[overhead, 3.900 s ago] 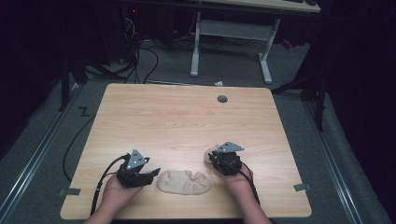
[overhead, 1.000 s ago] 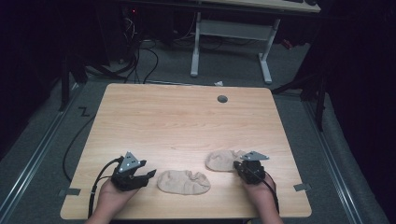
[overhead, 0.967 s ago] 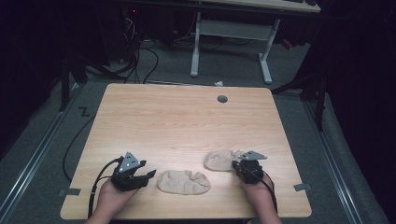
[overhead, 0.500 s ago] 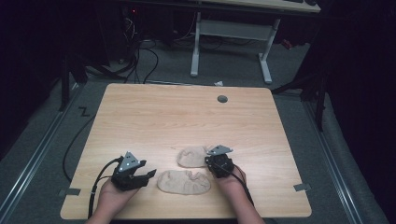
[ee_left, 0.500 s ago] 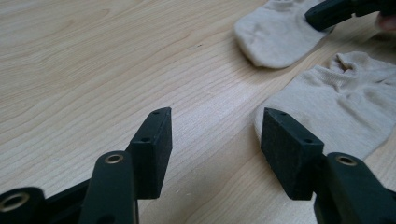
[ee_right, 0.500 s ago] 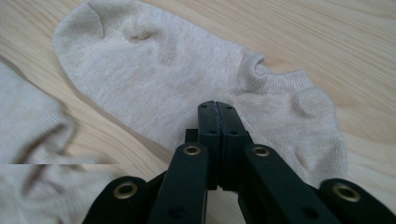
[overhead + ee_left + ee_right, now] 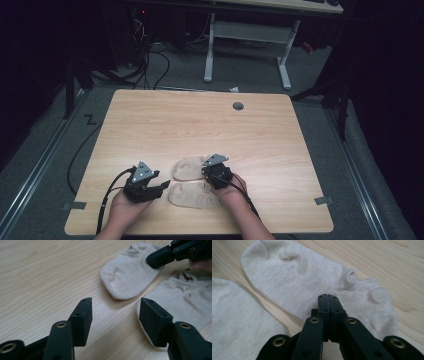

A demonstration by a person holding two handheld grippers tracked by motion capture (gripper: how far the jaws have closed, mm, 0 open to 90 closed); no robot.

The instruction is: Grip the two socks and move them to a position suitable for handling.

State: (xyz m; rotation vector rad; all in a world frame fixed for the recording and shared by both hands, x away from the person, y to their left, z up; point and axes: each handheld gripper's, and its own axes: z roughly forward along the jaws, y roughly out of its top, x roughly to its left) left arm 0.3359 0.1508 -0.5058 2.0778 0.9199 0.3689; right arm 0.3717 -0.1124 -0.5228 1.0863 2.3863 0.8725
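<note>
Both hands rest low at the wooden table's (image 7: 150, 125) near edge. The right gripper (image 7: 328, 298), jaws pinched together on the far beige sock's (image 7: 312, 272) edge, holds it beside the near sock (image 7: 192, 195). The left gripper (image 7: 113, 315) gapes wide, empty, just left of both socks.

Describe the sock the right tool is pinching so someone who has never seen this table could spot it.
On the wooden table, look near the front edge between the person's hands, where two beige ankle socks lie flat. It is the farther sock, with the right tool shut on its edge. The nearer sock lies closer to the person, untouched.
</note>
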